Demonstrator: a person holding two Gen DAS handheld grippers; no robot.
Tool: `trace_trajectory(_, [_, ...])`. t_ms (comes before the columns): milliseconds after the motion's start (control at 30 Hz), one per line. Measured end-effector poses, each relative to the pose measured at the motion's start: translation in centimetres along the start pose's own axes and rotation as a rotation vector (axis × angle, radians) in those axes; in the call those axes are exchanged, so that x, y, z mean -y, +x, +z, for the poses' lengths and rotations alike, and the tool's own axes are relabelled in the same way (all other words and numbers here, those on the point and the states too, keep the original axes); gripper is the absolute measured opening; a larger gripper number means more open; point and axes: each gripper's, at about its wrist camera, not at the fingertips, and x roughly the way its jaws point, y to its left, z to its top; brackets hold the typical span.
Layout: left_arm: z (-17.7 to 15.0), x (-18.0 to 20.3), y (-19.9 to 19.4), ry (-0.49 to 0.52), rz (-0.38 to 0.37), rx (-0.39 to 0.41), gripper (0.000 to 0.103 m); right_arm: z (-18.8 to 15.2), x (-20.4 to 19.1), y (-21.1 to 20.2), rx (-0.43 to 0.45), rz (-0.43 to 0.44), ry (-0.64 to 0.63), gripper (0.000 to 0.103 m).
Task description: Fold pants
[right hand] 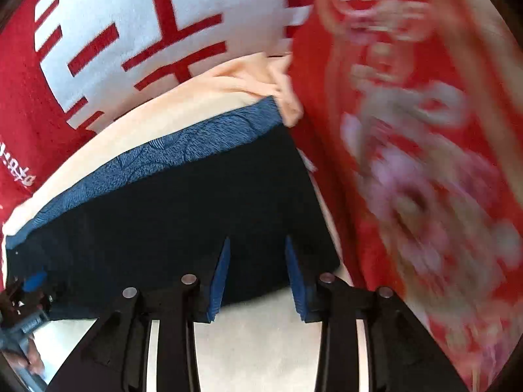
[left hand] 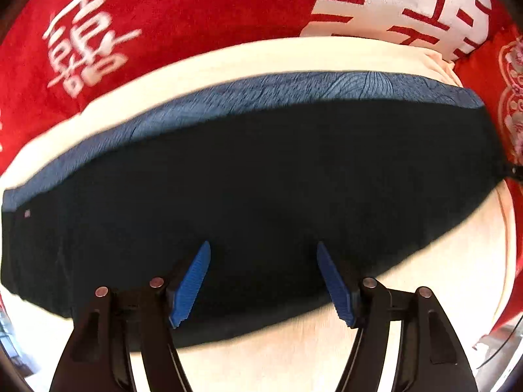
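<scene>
Left wrist view: the left claw [left hand: 263, 249] hangs over the pants [left hand: 248, 196], a long dark smooth slab of folded fabric with a blue, finely veined band along its far edge. Its ridged blue pads [left hand: 191, 281] stand spread, nothing between them. The pants lie on a cream sheet [left hand: 294, 359]; beyond, a plush red blanket [left hand: 183, 16] with white characters.

Right wrist view: the right claw [right hand: 257, 243] sits over the pants' squared-off end [right hand: 183, 228], pads partly apart, gripping nothing. A blurred red patterned cloth [right hand: 408, 163] fills the right side. The other claw [right hand: 29, 290] shows at the left edge.
</scene>
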Motion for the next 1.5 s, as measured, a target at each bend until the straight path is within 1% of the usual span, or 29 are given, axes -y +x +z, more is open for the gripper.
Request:
trace_trajectory(33, [-0.5, -0.7, -0.5, -0.022, -0.009, -0.003, 0.069, -1.1, 0.0, -0.9, -0.019, 0.015, 0.002, 0.043])
trace_trajectory(100, [-1.3, -1.9, -1.2, -0.062, -0.018, -0.012, 0.069, -2.7, -0.5, -2.0, -0.039, 0.087, 0.025, 0.047])
trace_trajectory(133, [-1.7, -2.6, -1.5, -0.078, -0.022, -0.016, 0.069, -3.6, -1.3, -2.5, -0.059, 0.143, 0.035, 0.051])
trace_trajectory(200, [-2.4, -3.8, -2.0, -0.091, -0.021, -0.015, 0.069, -5.4, -3.1, -3.3, -0.098, 0.218, 0.044, 0.052])
trace_trajectory(300, [-3.6, -6.1, -4.1, -0.068, 0.008, 0.015, 0.069, -8.4, -6.6, -3.3, -0.160, 0.367, 0.081, 0.052])
trace_trajectory(367, [-4.5, -8.7, -5.0, -0.064, 0.024, 0.031, 0.069, -10.7, -10.0, -3.1, -0.198, 0.476, 0.086, 0.052])
trace_trajectory(400, [-5.1, -10.5, -5.3, -0.067, 0.034, 0.032, 0.069, -11.0, -11.3, -2.7, -0.208, 0.505, 0.083, 0.052])
trace_trajectory(433, [-4.9, -11.8, -5.0, -0.071, 0.043, 0.031, 0.069, -11.1, -13.7, -3.3, -0.224, 0.542, 0.080, 0.052])
trace_trajectory(533, [-5.5, -17.1, -5.8, -0.088, 0.079, 0.047, 0.069, -14.2, -19.5, -2.0, -0.285, 0.672, 0.098, 0.052])
trace_trajectory(567, [-5.6, -18.7, -5.8, -0.088, 0.091, 0.053, 0.069, -14.9, -21.4, -0.7, -0.300, 0.701, 0.102, 0.052])
trace_trajectory(633, [-5.8, -22.3, -5.9, -0.083, 0.129, 0.062, 0.069, -14.8, -26.4, 2.5, -0.322, 0.748, 0.105, 0.052])
trace_trajectory(700, [-5.5, -25.1, -5.1, -0.075, 0.171, 0.073, 0.069, -14.9, -29.6, 4.3, -0.335, 0.787, 0.111, 0.052])
trace_trajectory(733, [-5.4, -26.8, -4.6, -0.073, 0.193, 0.069, 0.069, -15.4, -31.0, 4.9, -0.335, 0.799, 0.113, 0.052])
trace_trajectory(800, [-5.6, -30.0, -3.4, -0.086, 0.232, 0.059, 0.069, -14.8, -32.7, 6.5, -0.338, 0.797, 0.104, 0.052])
trace_trajectory(867, [-5.8, -32.3, -2.7, -0.118, 0.245, 0.052, 0.069, -15.0, -33.7, 7.4, -0.336, 0.800, 0.097, 0.052])
trace_trajectory(933, [-6.3, -34.8, -1.9, -0.164, 0.235, 0.048, 0.069, -15.3, -33.8, 7.7, -0.329, 0.812, 0.102, 0.052])
trace_trajectory(967, [-6.8, -35.8, -1.9, -0.179, 0.208, 0.056, 0.071, -15.5, -33.9, 7.8, -0.325, 0.822, 0.103, 0.052])
trace_trajectory(1000, [-7.0, -36.3, -1.8, -0.185, 0.189, 0.070, 0.078, -15.6, -34.1, 8.0, -0.318, 0.831, 0.104, 0.052])
trace_trajectory(1033, [-7.0, -36.5, -1.5, -0.177, 0.179, 0.077, 0.079, -15.5, -34.2, 8.4, -0.315, 0.839, 0.112, 0.052])
trace_trajectory(1067, [-7.0, -36.6, -1.4, -0.172, 0.167, 0.079, 0.079, -14.7, -36.1, 9.4, -0.321, 0.848, 0.119, 0.051])
trace_trajectory(1100, [-6.9, -37.0, -1.3, -0.172, 0.153, 0.082, 0.079, -14.4, -36.4, 9.9, -0.334, 0.851, 0.134, 0.032])
trace_trajectory(1133, [-7.0, -37.3, -1.3, -0.173, 0.137, 0.083, 0.079, -14.0, -36.6, 10.0, -0.341, 0.824, 0.128, 0.008])
trace_trajectory(1167, [-7.1, -37.6, -1.5, -0.168, 0.124, 0.083, 0.079, -13.6, -36.8, 9.7, -0.335, 0.816, 0.117, 0.008])
trace_trajectory(1233, [-7.3, -38.0, -1.6, -0.153, 0.110, 0.080, 0.079, -13.5, -37.0, 7.5, -0.282, 0.830, 0.086, 0.007])
trace_trajectory(1267, [-7.5, -38.3, -1.6, -0.147, 0.096, 0.081, 0.079, -13.7, -36.9, 6.7, -0.264, 0.819, 0.065, 0.007])
trace_trajectory(1300, [-7.7, -38.4, -1.7, -0.139, 0.089, 0.082, 0.079, -14.5, -36.7, 6.0, -0.253, 0.787, 0.050, 0.007])
trace_trajectory(1400, [-8.1, -38.0, -1.4, -0.087, 0.106, 0.095, 0.079, -16.4, -36.4, 7.9, -0.291, 0.699, 0.070, 0.007])
trace_trajectory(1433, [-8.1, -37.9, -1.3, -0.075, 0.115, 0.097, 0.079, -17.0, -36.0, 9.0, -0.316, 0.691, 0.097, 0.008])
trace_trajectory(1500, [-8.0, -37.3, -1.3, -0.067, 0.129, 0.090, 0.079, -17.3, -34.8, 9.2, -0.345, 0.735, 0.141, 0.012])
